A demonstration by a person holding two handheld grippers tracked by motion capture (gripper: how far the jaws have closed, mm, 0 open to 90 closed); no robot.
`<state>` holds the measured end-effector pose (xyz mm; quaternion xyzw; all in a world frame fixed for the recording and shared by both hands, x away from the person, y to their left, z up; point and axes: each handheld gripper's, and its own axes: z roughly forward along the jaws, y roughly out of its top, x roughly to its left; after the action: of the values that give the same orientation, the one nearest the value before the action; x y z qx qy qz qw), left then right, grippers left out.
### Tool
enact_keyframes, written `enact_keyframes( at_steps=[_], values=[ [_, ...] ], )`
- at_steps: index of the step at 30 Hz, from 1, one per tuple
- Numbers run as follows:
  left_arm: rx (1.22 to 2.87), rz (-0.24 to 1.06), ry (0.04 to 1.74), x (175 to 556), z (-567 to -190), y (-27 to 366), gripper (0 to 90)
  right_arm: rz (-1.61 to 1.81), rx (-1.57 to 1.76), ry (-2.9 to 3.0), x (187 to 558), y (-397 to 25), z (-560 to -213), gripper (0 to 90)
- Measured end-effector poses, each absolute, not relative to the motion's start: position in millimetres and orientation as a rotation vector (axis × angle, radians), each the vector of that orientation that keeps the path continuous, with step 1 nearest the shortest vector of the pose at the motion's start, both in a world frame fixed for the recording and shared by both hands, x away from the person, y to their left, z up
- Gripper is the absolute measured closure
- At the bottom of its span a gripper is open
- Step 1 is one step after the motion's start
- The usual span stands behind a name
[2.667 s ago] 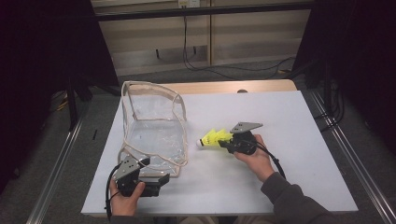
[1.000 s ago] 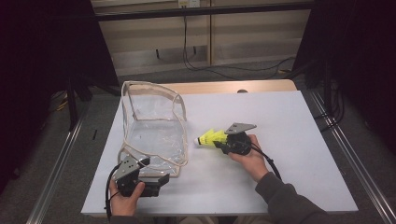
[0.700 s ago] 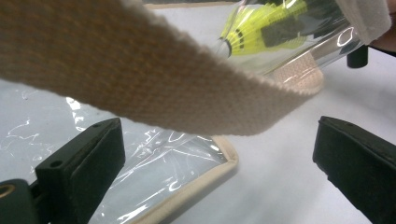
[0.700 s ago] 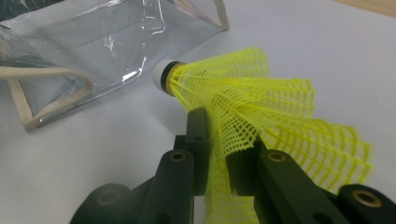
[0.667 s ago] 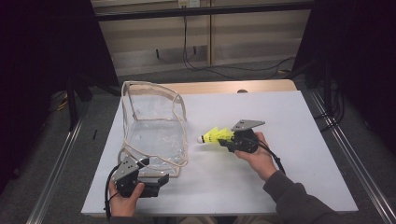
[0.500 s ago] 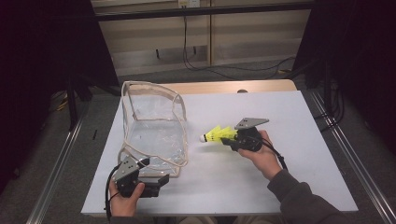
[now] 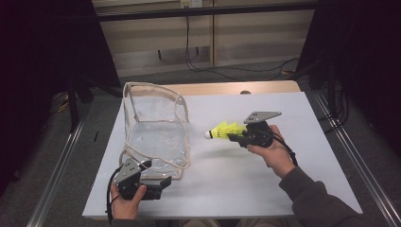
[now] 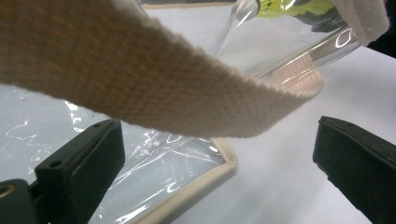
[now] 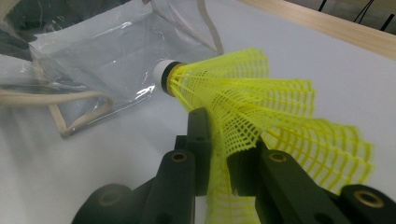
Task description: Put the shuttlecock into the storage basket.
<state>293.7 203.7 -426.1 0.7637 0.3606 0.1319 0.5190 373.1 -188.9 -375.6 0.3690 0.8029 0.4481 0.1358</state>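
A clear plastic bag (image 7: pixel 156 127) with beige trim stands open on the left of the white table top (image 7: pixel 246 189). My left gripper (image 7: pixel 161 182) sits at the bag's near right corner, open. In the left gripper view its jaws (image 8: pixel 219 154) are wide apart, and the bag's beige strap (image 8: pixel 140 79) crosses just in front of them. My right gripper (image 7: pixel 235 135) is shut on the skirt of a yellow shuttlecock (image 7: pixel 226 129). It holds it in the air to the right of the bag, with the white cork (image 9: pixel 163 72) pointing at the bag (image 9: pixel 102 56).
A bare wooden table edge (image 7: pixel 227 88) shows at the far side of the white top. Metal rails run along the floor on both sides. Cables lie on the floor beyond the table. There is free white surface to the right of the bag.
My right gripper dipped left toward the bag with the shuttlecock, then drew back to the right and a little higher. The left gripper and the bag stayed put.
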Motion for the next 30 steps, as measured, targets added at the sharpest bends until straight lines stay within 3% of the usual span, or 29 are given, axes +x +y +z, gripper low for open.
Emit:
enact_keyframes(
  at_steps=[30],
  values=[
    [1.824, 0.31, 0.863, 294.6, -426.4, 204.5, 2.2, 1.332, 1.008, 2.333, 381.3, -182.0, -320.3, 80.8]
  ],
)
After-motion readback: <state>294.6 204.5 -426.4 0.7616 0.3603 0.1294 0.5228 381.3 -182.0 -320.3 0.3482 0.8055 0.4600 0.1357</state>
